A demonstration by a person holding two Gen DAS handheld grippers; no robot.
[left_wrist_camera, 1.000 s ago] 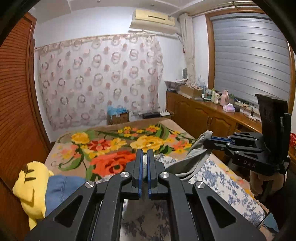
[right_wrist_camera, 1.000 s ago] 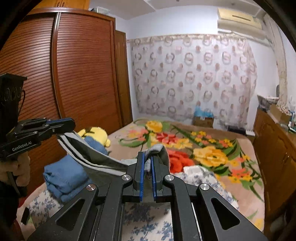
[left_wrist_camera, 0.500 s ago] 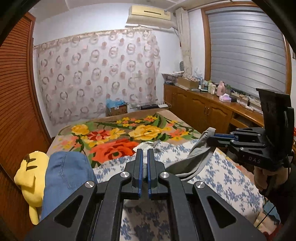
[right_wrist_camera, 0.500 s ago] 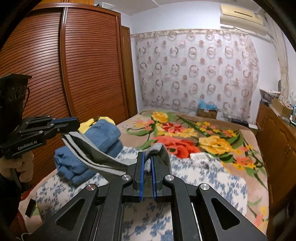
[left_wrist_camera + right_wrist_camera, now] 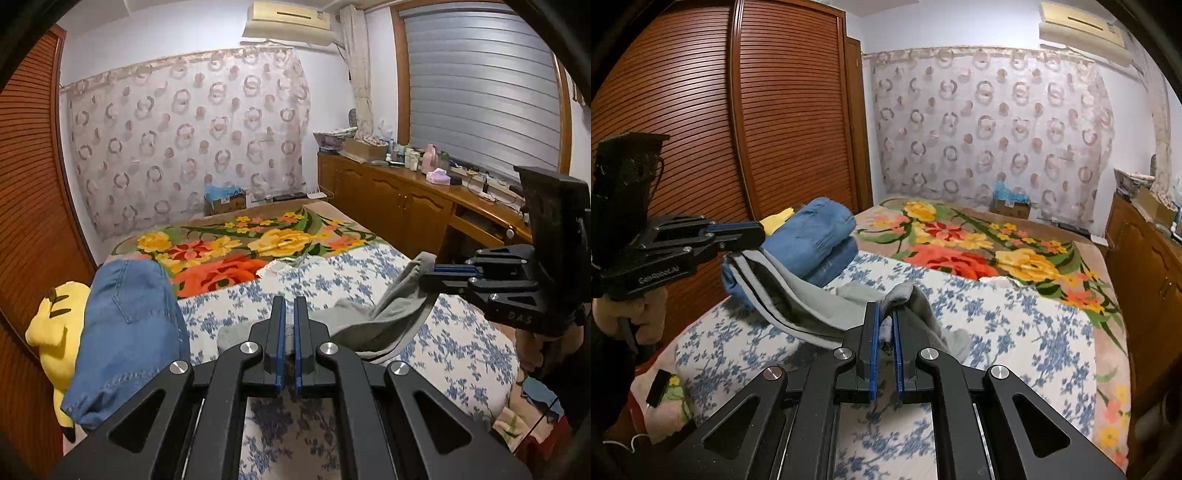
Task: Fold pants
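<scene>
Both tools, left tool [image 5: 290, 314] and right tool [image 5: 885, 317], clamped on grey pants [image 5: 798, 299] above the bed [image 5: 1015, 325].

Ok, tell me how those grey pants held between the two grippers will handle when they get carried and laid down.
The grey pants look floppy: they sag between the left gripper and the right gripper. Probably light, since two pinches hold them up. Likely to bunch where they touch the blue-flowered sheet, as the hanging end already crumples.
</scene>
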